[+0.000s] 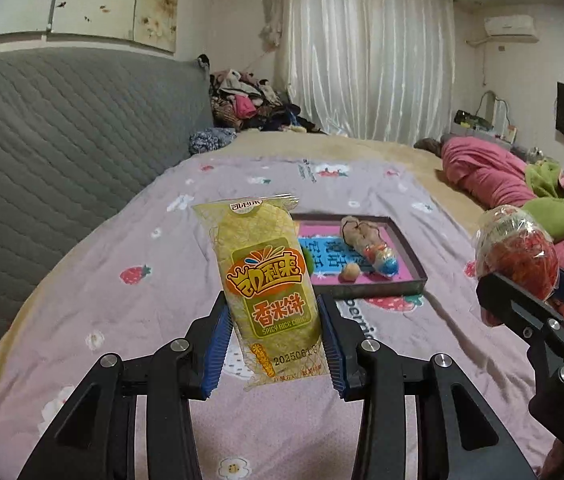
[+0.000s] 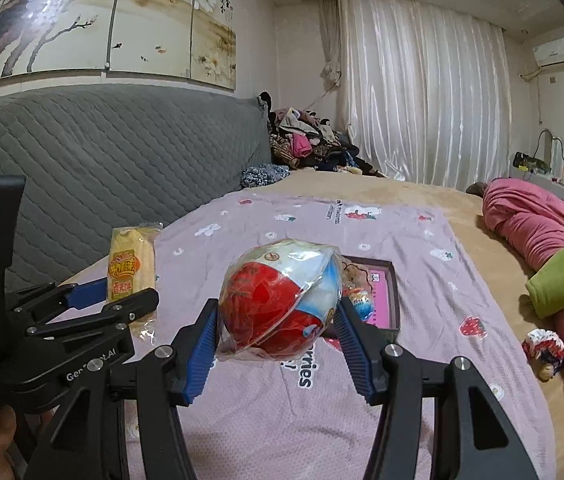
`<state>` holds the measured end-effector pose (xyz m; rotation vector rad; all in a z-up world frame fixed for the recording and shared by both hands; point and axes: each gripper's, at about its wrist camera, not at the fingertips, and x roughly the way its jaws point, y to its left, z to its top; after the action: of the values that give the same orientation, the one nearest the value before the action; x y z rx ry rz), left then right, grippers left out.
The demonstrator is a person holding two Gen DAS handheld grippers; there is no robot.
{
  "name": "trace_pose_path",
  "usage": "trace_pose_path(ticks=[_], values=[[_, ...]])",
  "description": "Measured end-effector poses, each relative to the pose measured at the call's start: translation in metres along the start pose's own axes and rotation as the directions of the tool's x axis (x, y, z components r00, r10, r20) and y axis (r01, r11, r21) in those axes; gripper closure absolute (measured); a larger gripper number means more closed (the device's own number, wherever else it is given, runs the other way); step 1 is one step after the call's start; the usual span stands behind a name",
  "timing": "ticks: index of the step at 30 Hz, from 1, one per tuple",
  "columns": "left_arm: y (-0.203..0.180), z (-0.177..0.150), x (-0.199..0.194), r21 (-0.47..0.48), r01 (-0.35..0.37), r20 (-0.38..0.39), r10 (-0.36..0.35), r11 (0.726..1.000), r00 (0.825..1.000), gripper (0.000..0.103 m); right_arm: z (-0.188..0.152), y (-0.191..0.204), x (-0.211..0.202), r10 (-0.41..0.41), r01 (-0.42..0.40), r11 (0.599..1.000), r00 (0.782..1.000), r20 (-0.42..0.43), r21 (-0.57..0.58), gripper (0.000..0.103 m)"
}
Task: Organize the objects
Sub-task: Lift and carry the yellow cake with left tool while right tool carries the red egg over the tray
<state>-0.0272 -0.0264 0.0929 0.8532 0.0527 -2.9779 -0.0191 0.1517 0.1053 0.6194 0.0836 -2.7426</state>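
My left gripper [image 1: 276, 344] is shut on a yellow rice cracker packet [image 1: 270, 280] and holds it upright above the bed; the packet also shows in the right wrist view [image 2: 132, 270]. My right gripper [image 2: 278, 344] is shut on a red and white wrapped ball snack [image 2: 282, 304], also seen at the right of the left wrist view [image 1: 515, 258]. A shallow dark tray with a pink bottom [image 1: 413, 258] lies on the bed ahead, holding a wrapped snack [image 1: 369, 246] and a small round sweet [image 1: 350, 272]. The tray shows partly behind the ball in the right wrist view [image 2: 393, 304].
The bed has a lilac strawberry-print sheet [image 1: 142, 280] and a grey quilted headboard [image 1: 62, 140]. Pink and green bedding [image 2: 553, 248] lies at the right. A pile of clothes [image 1: 250, 104] sits at the far corner. A small wrapped item [image 2: 543, 350] lies near the bedding.
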Motion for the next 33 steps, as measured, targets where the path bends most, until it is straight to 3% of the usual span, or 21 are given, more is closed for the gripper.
trace_pose_path(ticks=[14,24,29,33], values=[[0.004,0.079,0.026,0.030,0.010,0.065,-0.012,0.999,0.998,0.059,0.056,-0.033,0.030,-0.052,0.052,0.999,0.998,0.033,0.002,0.046],[-0.011,0.121,0.098,0.048,0.045,0.037,-0.047,0.998,0.998,0.059,0.091,-0.047,0.091,-0.055,0.055,0.998,0.998,0.011,-0.020,0.046],[-0.020,0.130,0.136,0.066,0.015,0.062,-0.019,0.998,0.998,0.059,0.094,-0.051,0.124,-0.044,0.044,0.999,0.999,0.011,-0.031,0.046],[-0.026,0.130,0.175,0.073,0.025,0.029,-0.027,0.997,0.999,0.059,0.091,-0.055,0.153,-0.037,0.037,0.999,0.999,-0.008,-0.031,0.046]])
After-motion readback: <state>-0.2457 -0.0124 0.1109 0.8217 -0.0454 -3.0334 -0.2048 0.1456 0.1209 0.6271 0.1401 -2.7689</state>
